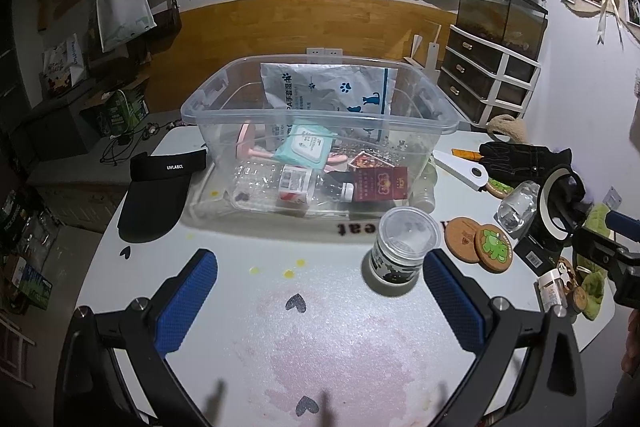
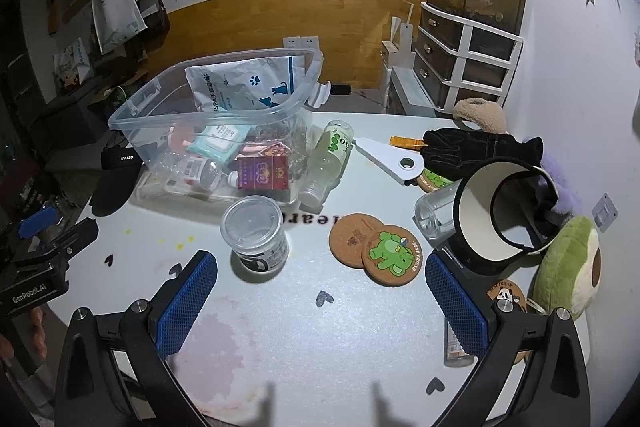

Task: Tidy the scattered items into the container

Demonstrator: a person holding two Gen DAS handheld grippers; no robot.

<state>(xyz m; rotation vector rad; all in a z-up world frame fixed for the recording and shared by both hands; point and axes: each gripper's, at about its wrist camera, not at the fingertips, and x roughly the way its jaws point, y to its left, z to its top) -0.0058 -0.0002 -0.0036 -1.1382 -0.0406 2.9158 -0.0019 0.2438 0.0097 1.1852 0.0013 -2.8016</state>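
Observation:
A clear plastic bin (image 1: 320,115) (image 2: 216,115) stands on the white table and holds a pet-wipes bag, a wipes pack, a bottle and a red box. My left gripper (image 1: 320,291) is open and empty, just short of a clear-lidded jar (image 1: 402,247) (image 2: 256,231). My right gripper (image 2: 320,291) is open and empty, in front of two cork coasters (image 2: 374,249) (image 1: 480,243). Scattered on the table: a black visor (image 1: 156,195), a green-label bottle (image 2: 330,161), a white scraper (image 2: 394,157), black gloves (image 2: 476,147), a white visor (image 2: 500,211), an avocado plush (image 2: 568,267).
A drawer unit (image 2: 464,63) with a glass tank on top stands behind the table at the right. A clear glass (image 2: 434,215) lies by the white visor. A panda coaster (image 2: 506,295) sits near the right finger. The other gripper shows at each view's edge.

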